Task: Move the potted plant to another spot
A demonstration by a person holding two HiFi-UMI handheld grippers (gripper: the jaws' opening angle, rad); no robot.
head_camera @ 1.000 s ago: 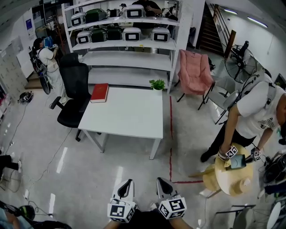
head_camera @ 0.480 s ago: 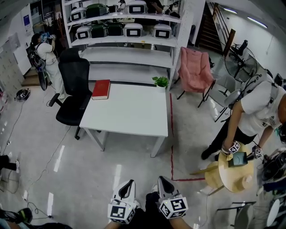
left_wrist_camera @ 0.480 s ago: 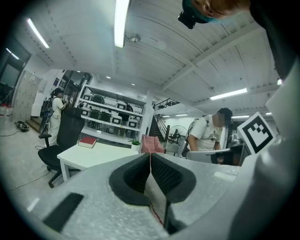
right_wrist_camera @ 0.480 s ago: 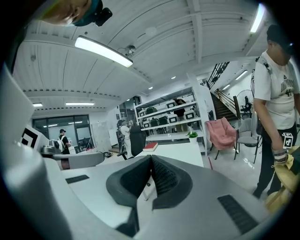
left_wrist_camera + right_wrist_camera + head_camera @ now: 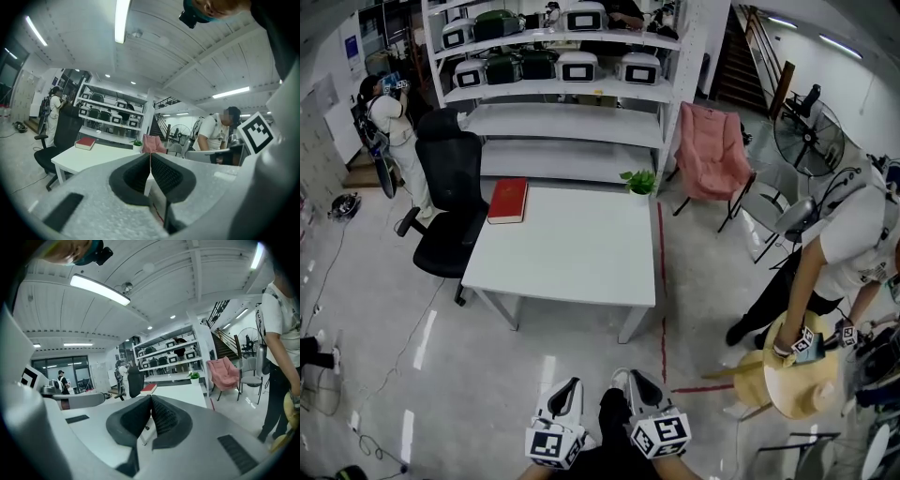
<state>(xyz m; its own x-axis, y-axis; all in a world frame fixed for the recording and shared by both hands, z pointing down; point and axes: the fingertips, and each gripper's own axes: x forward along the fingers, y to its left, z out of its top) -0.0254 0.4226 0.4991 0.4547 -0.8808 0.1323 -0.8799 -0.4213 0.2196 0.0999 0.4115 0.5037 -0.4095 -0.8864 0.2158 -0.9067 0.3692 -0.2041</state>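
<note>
A small potted plant (image 5: pixel 638 181) with green leaves in a white pot stands at the far right corner of the white table (image 5: pixel 567 248). It also shows small in the left gripper view (image 5: pixel 137 143) and the right gripper view (image 5: pixel 194 376). My left gripper (image 5: pixel 567 392) and right gripper (image 5: pixel 643 389) hang low at the bottom of the head view, well short of the table. Both are shut with nothing between the jaws, as the left gripper view (image 5: pixel 150 165) and right gripper view (image 5: pixel 151 409) show.
A red book (image 5: pixel 508 201) lies at the table's far left corner. A black office chair (image 5: pixel 447 211) stands left of the table, a pink chair (image 5: pixel 710 155) to the right, white shelves (image 5: pixel 558 84) behind. A person (image 5: pixel 842 258) bends over a round wooden table (image 5: pixel 806 373) at right. Red tape (image 5: pixel 662 291) lines the floor.
The view has moved a little closer to the table. The person at right has shifted lower over the round table. Both grippers hold the same pose.
</note>
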